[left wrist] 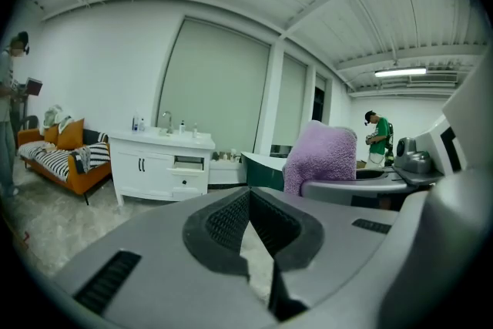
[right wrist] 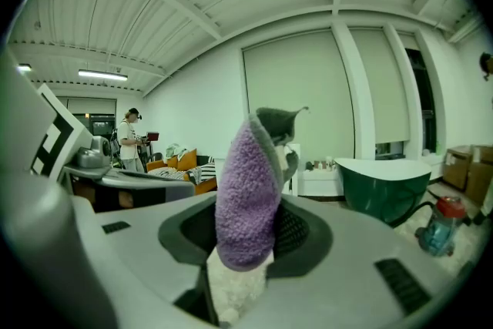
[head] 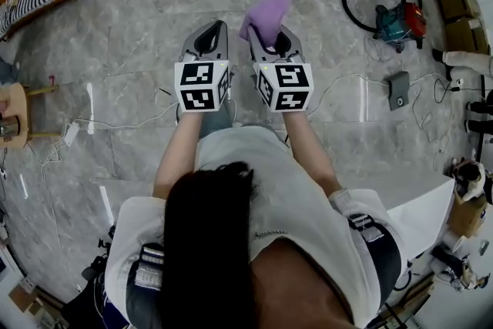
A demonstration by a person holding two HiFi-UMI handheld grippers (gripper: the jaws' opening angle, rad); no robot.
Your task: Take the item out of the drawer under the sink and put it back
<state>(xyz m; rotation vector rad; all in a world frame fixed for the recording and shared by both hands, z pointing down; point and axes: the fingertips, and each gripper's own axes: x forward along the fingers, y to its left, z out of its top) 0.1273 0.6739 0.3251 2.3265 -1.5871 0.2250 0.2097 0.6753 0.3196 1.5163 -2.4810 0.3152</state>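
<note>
Out of drawer (left wrist: 187,162): purple cloth (right wrist: 245,189), clamped in right hand-held gripper (right wrist: 245,243); left hand-held gripper (left wrist: 250,200) closed, empty. Return pending.

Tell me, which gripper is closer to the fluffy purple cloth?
Right. The right gripper has the purple cloth pinched between its jaws, sticking out past them. The left gripper is beside it, apart from the cloth, its jaws together and empty.

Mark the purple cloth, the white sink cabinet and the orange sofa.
purple cloth (right wrist: 245,193): right gripper view, fuzzy middle, between the jaws.
white sink cabinet (left wrist: 154,173): left gripper view, door front.
orange sofa (left wrist: 68,135): left gripper view, back cushion.
</note>
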